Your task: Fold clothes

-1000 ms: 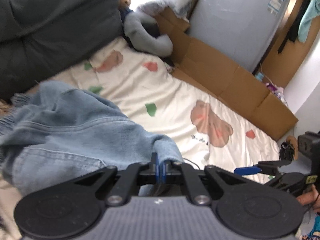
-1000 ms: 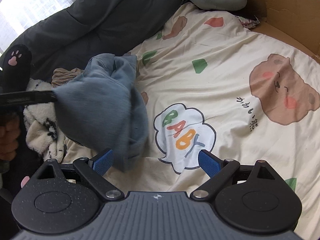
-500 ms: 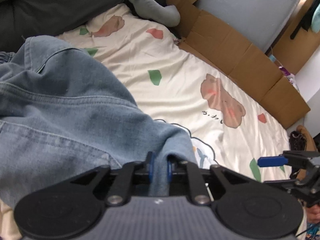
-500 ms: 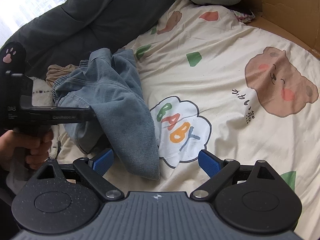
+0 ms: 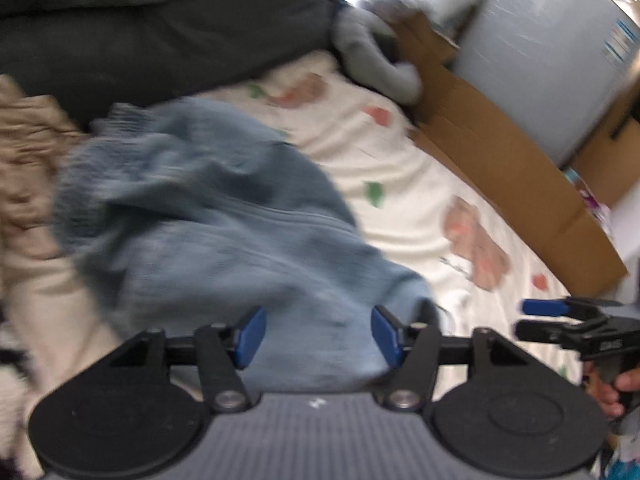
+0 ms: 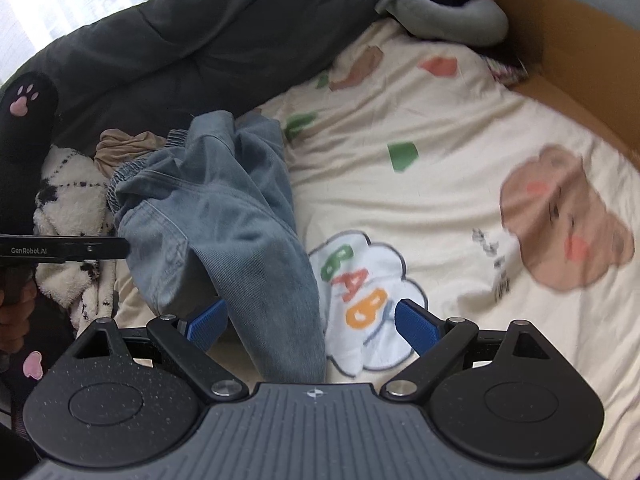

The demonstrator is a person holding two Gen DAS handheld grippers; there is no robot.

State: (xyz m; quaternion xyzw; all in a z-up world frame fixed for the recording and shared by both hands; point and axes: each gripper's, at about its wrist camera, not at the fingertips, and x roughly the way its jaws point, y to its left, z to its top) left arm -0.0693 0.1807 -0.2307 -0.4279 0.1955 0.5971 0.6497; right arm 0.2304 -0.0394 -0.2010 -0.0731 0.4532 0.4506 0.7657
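Jeans point(image 6: 224, 216) sprawl left; cream sheet point(image 6: 460, 184) lies bare toward cardboard edge point(image 6: 576, 40).

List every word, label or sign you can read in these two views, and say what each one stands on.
"BABY": coloured letters in the cloud print on the cream bedsheet.
"GenRobot.AI": side of the left gripper.
Dark script beside the bear print: too blurred to read.
Sticker on the grey appliance: too blurred to read.

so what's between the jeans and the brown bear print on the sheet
In the right wrist view, the white BABY cloud print lies between the jeans and the bear print.
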